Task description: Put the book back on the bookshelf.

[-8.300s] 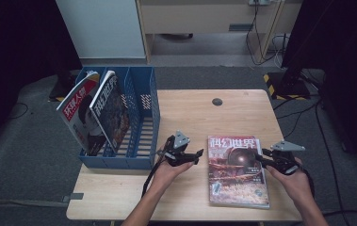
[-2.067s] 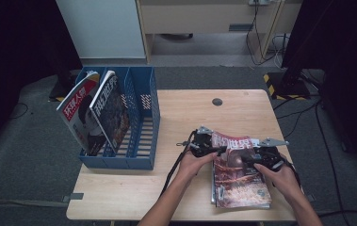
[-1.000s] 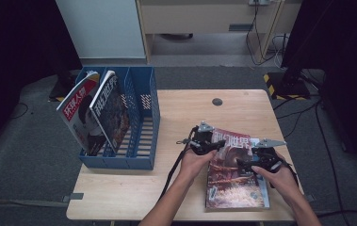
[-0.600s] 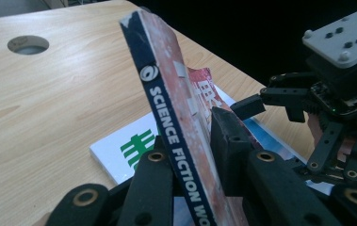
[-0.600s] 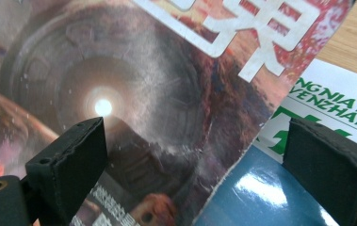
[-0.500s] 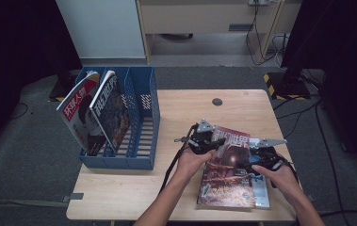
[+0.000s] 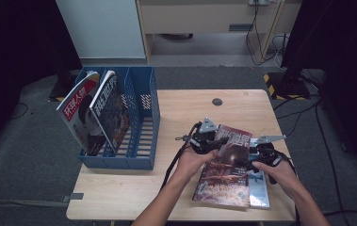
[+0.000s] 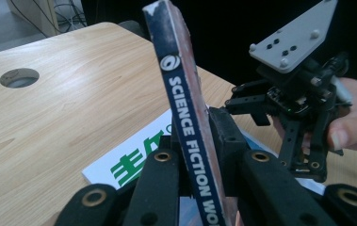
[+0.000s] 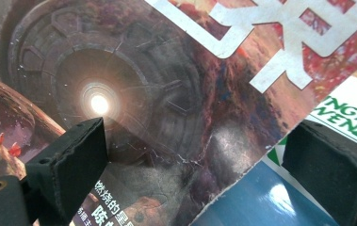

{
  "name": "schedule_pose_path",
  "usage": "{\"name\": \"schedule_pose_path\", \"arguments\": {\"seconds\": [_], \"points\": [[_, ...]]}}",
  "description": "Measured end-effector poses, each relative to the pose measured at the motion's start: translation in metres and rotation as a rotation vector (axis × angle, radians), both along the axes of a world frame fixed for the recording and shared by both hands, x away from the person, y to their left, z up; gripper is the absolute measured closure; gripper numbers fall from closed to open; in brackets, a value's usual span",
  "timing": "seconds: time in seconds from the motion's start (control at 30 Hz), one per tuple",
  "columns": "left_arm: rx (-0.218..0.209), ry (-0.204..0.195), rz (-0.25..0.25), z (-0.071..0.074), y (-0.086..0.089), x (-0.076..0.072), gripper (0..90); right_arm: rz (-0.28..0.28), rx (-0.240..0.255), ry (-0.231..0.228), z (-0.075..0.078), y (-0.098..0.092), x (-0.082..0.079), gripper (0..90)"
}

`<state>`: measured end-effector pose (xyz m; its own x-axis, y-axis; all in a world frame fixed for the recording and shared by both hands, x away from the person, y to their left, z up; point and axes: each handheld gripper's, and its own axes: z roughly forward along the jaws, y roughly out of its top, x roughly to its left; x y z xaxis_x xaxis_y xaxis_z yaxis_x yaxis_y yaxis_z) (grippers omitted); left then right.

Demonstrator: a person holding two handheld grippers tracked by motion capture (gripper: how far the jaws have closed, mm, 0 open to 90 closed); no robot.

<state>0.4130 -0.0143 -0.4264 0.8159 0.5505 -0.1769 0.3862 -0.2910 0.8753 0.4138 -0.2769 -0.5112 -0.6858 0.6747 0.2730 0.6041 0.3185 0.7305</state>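
A: Which step does this look like?

B: The lift. The left hand-held gripper (image 7: 212, 140) has just been closing, and its jaws now pinch the spine of the top magazine (image 7: 227, 172), which reads "SCIENCE FICTION" in the left gripper view (image 8: 191, 136). The spine edge is raised off the desk (image 7: 176, 113), so the magazine tilts, its far edge resting on a second magazine (image 7: 259, 190) with a blue and white cover underneath.

A: And the other one?

B: The right hand-held gripper (image 7: 256, 157) sits at the magazine's right edge with its jaws wide apart; in the right gripper view the two pads (image 9: 70, 162) stand on either side of the cover (image 9: 166, 108) without pressing on it.

A: Where would the magazine go?

B: Probably into the blue file rack (image 7: 141, 141) at the left of the desk, where two other magazines (image 7: 93, 113) already lean in the left slots.

A: What does the next move call for?

B: A firm hold on the spine while it is raised clear of the lower magazine, so that one isn't dragged along, then a swing left toward a free slot, keeping the magazine upright.
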Motion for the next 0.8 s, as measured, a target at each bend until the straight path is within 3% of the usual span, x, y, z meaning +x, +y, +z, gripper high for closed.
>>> {"name": "schedule_pose_path", "arguments": {"seconds": [0.13, 0.3, 0.4, 0.63, 0.8], "points": [[-0.006, -0.002, -0.003, 0.001, 0.0, 0.0, 81.9, 0.013, 0.021, -0.001, -0.002, 0.002, 0.002, 8.0], [0.003, -0.007, -0.009, 0.003, 0.0, -0.001, 82.1, 0.029, 0.046, -0.019, 0.0, 0.004, 0.0, 15.8], [0.008, -0.011, -0.011, 0.004, 0.0, -0.001, 82.1, 0.024, 0.039, -0.022, 0.002, 0.005, -0.001, 17.0], [0.013, -0.017, -0.009, 0.007, 0.004, 0.0, 82.5, 0.005, 0.046, -0.031, 0.008, 0.001, -0.003, 30.1], [-0.007, -0.025, -0.002, 0.01, 0.01, 0.002, 83.7, -0.005, 0.044, -0.068, 0.018, -0.002, -0.005, 45.2]]}}
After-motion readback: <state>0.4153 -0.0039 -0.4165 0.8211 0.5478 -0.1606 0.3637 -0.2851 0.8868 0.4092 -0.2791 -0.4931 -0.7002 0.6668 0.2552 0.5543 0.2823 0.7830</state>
